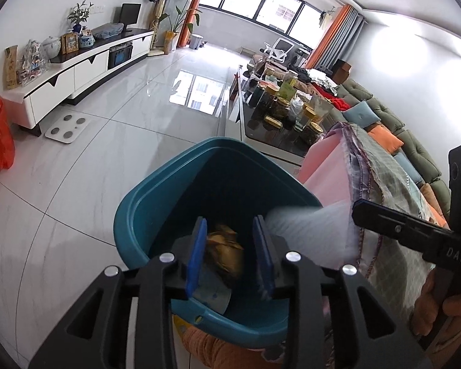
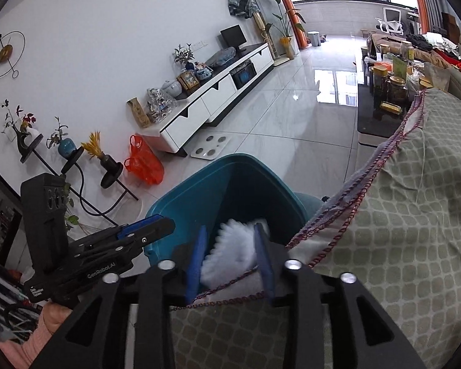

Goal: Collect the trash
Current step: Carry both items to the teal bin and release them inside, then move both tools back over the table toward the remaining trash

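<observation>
Both hand-held grippers, left (image 1: 230, 255) and right (image 2: 230, 261), stood partly open over a teal plastic bin (image 1: 138, 215); golden crumpled wrapper (image 1: 227, 252) and blurred white tissue (image 2: 230, 252) lay unpressed between their pads.

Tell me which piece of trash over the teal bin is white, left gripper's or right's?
The right gripper's: a blurred white tissue between its fingers over the teal bin. The left gripper frames a golden-brown wrapper.
</observation>
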Demonstrator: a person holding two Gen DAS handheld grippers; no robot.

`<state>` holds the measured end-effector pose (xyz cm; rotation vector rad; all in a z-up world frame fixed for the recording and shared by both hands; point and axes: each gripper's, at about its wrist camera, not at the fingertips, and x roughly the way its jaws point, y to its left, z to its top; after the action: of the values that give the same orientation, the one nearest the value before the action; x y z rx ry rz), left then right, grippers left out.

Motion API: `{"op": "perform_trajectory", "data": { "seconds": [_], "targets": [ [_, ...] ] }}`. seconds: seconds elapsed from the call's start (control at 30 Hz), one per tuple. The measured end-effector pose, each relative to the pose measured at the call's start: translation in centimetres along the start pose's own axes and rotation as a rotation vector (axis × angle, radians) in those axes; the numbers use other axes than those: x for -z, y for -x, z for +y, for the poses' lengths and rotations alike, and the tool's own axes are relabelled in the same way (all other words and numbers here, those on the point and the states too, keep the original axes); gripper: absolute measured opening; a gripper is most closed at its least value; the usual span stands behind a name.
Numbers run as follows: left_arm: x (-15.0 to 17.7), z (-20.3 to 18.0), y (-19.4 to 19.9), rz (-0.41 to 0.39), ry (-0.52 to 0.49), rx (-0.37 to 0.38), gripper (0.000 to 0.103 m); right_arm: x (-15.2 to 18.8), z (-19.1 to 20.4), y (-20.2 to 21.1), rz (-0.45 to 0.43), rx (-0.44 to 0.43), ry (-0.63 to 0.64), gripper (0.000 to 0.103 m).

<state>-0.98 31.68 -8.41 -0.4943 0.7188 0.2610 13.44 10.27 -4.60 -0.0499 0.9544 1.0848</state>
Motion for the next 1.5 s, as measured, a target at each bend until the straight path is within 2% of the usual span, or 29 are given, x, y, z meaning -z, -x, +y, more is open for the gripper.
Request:
{"op": "perform_trajectory", "data": {
  "seconds": [0.13, 0.37, 0.53, 0.73, 0.93, 1.23, 1.5],
  "targets": [
    [0.0, -0.3, 0.4, -0.015, -0.006, 0.008, 0.034, 0.0, -0.1, 0.5, -0.010, -0.006, -0.006, 0.039],
    [-0.2, -1.7, 2.4, -0.069, -0.042, 0.050, 0.045, 0.2, -0.6, 2.9, -0.059, -0.022, -0.008, 0.039],
    [0.1, -4.5, 4.3, -0.123, -0.119, 0.104, 0.053, 1.1, -0.8, 6.4, -0.121, -0.014, 0.009, 0.040],
    [1.2, -9.4, 5.2, -0.135, -0.241, 0.202, 0.058, 2.7, -1.6, 11.4, -0.198, 0.035, 0.014, 0.043],
    [3.5, -15.1, 4.7, -0.088, -0.346, 0.347, 0.058, 5.3, -3.7, 16.7, -0.275, 0.109, -0.035, 0.045],
    [7.4, -22.2, 3.6, -0.006, -0.461, 0.498, 0.058, 9.9, -7.6, 23.3, -0.342, 0.267, -0.128, 0.046],
    [11.0, -27.9, 3.4, 0.073, -0.582, 0.640, 0.058, 15.2, -12.5, 29.7, -0.426, 0.417, -0.280, 0.047]
  ]
}}
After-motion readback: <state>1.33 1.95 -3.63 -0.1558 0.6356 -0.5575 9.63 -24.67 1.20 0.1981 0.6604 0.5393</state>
